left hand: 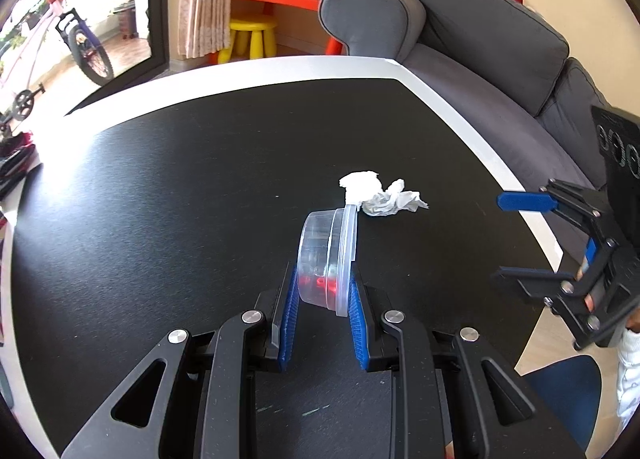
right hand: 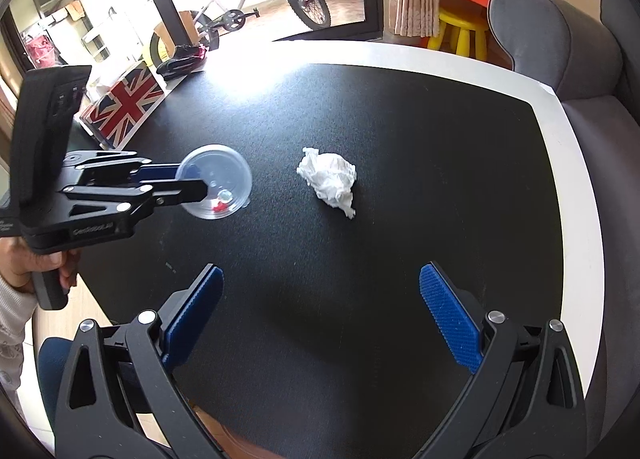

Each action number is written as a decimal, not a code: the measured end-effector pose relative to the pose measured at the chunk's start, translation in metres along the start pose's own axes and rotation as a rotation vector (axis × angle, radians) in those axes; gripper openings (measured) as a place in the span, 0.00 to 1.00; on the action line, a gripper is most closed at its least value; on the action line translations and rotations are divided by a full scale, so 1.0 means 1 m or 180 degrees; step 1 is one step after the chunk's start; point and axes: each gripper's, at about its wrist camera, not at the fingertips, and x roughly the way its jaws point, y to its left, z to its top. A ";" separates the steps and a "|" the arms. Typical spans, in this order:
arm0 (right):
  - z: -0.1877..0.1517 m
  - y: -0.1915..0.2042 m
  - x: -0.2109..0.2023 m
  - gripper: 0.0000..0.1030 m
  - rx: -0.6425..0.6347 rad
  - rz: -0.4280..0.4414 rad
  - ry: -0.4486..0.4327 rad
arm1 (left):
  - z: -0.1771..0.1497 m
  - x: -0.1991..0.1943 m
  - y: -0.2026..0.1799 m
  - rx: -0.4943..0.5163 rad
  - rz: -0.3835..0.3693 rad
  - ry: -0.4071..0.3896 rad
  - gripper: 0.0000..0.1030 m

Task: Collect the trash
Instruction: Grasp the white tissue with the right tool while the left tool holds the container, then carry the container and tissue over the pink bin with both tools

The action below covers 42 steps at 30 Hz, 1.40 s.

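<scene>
The left gripper (left hand: 322,295) has its fingers (left hand: 290,299) closed on a small clear tub (left hand: 326,255) with a lid; the tub is tipped on its side and lifted a little off the black desk (left hand: 180,187), near the middle of it; a bit of red stuff sits inside the tub.

The right gripper (right hand: 320,323) has its fingers (right hand: 448,323) wide open with nothing between them; it hangs over the near part of the desk, on the side by the grey sofa (left hand: 480,39).

A scrunched-up white tissue (right hand: 330,179) lies flat on the desk, just past the tub and a bit closer to the sofa side; it is not held by anything.

What could go wrong:
- The tub is smooth and round, and the fingers pinch it only at its lower end; it may slip or spin and fall back on the desk.
- If the lid is not snapped on tight, it may pop off; then the red stuff could spill.
- A hard squeeze might crack or squash the thin plastic.
- The tissue is soft and light; the open fingers could push it away and not catch it.
- The two grippers are near each other; they might bump.
</scene>
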 end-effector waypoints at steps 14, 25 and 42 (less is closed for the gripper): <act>0.035 0.001 0.052 0.67 -0.0301 -0.0136 0.0130 | -0.004 -0.005 0.014 -0.0084 0.0062 -0.0012 0.23; 0.038 -0.004 0.067 0.07 -0.0246 -0.0164 0.0189 | -0.008 -0.002 0.019 -0.0127 0.0039 -0.0012 0.23; 0.011 0.029 -0.017 0.04 -0.0289 -0.0189 -0.0168 | -0.031 -0.052 -0.016 -0.0070 0.0079 -0.0211 0.23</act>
